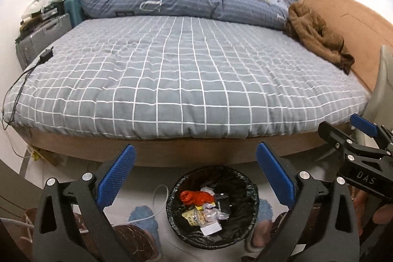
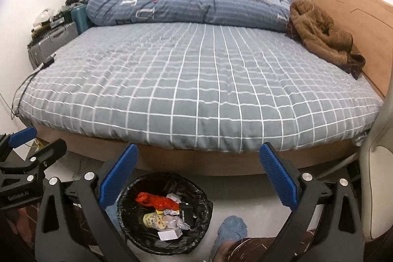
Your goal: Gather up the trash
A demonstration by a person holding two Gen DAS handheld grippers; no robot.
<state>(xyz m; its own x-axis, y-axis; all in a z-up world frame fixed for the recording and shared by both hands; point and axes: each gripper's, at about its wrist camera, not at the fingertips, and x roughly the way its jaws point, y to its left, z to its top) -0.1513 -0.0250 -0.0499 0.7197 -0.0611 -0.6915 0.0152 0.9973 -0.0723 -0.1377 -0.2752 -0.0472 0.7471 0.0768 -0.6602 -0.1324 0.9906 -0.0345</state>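
A round bin with a black liner (image 1: pixel 251 198) (image 2: pixel 127 190) stands on the floor below the bed's foot. Inside lie a red wrapper (image 1: pixel 195 197) (image 2: pixel 154 199), a black packet, a clear plastic bag and a white box (image 1: pixel 211 228) (image 2: pixel 168 235). My left gripper (image 1: pixel 194 163) hangs above the bin, open, with nothing between its blue pads (image 1: pixel 115 178). My right gripper (image 2: pixel 199 163) is also open and bare, up and right of the bin. Each gripper shows at the edge of the other's view.
The bed (image 1: pixel 186 80) with its grey checked cover fills the middle. A blue duvet (image 1: pixel 172 1) and a brown garment (image 1: pixel 316 33) lie at its far end. Suitcases (image 1: pixel 41 38) stand left. A person's blue slippers (image 1: pixel 145 215) flank the bin; a white chair (image 2: pixel 378 188) stands right.
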